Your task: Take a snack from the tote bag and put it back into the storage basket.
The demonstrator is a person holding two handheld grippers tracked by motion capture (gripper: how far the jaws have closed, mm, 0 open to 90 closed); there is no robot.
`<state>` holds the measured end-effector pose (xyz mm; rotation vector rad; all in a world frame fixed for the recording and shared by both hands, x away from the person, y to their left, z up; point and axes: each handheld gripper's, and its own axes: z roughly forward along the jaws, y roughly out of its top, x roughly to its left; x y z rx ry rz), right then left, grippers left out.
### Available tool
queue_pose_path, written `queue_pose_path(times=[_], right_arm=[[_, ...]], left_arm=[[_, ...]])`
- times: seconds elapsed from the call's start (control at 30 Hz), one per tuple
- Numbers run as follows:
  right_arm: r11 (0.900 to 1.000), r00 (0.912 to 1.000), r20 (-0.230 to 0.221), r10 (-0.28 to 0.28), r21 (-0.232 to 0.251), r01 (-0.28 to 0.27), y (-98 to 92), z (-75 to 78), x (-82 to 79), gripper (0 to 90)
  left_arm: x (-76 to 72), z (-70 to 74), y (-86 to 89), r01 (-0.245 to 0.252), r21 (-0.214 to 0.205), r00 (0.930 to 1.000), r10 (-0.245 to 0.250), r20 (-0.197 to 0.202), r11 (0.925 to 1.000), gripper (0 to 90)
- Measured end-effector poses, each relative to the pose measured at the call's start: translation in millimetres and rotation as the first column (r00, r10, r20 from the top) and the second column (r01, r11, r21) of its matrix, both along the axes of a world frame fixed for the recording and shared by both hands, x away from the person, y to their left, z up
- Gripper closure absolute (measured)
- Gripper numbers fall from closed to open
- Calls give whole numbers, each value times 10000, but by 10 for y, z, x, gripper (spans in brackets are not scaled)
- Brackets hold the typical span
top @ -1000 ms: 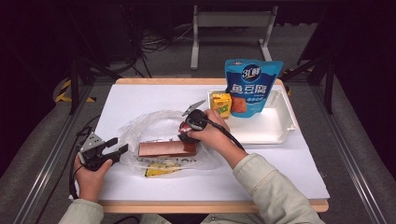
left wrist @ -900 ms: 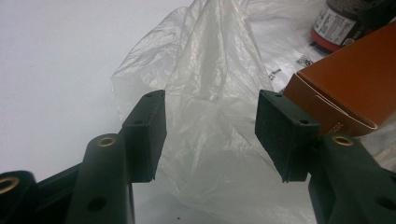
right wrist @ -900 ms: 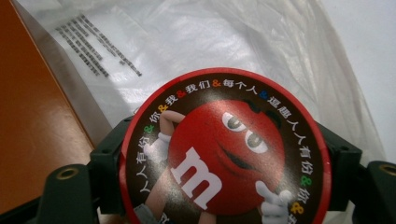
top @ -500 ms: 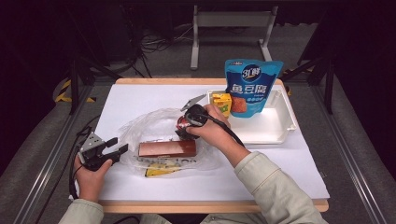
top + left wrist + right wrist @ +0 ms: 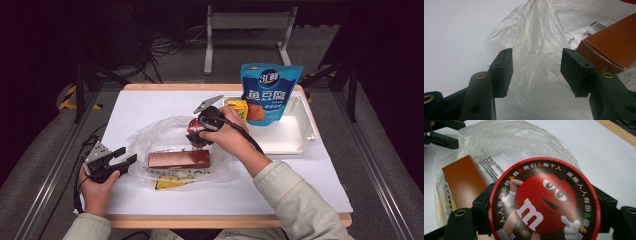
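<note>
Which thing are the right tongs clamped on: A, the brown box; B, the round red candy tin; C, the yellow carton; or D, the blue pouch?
B: in the right gripper view the right tongs press both sides of the round red candy tin, above the plastic bag.

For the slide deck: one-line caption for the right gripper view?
Right gripper clamps a round M&M's tin above a clear plastic bag holding a brown box.
</note>
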<state>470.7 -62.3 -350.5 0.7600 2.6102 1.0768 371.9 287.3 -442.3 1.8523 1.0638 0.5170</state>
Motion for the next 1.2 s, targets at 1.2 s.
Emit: queue_pose_path(times=[1.2], right_arm=[[9936, 9919, 607, -1118, 229, 1106, -654, 453, -68, 254]], left_arm=[[2, -5, -15, -21, 51, 10000, 21, -5, 10000, 440]])
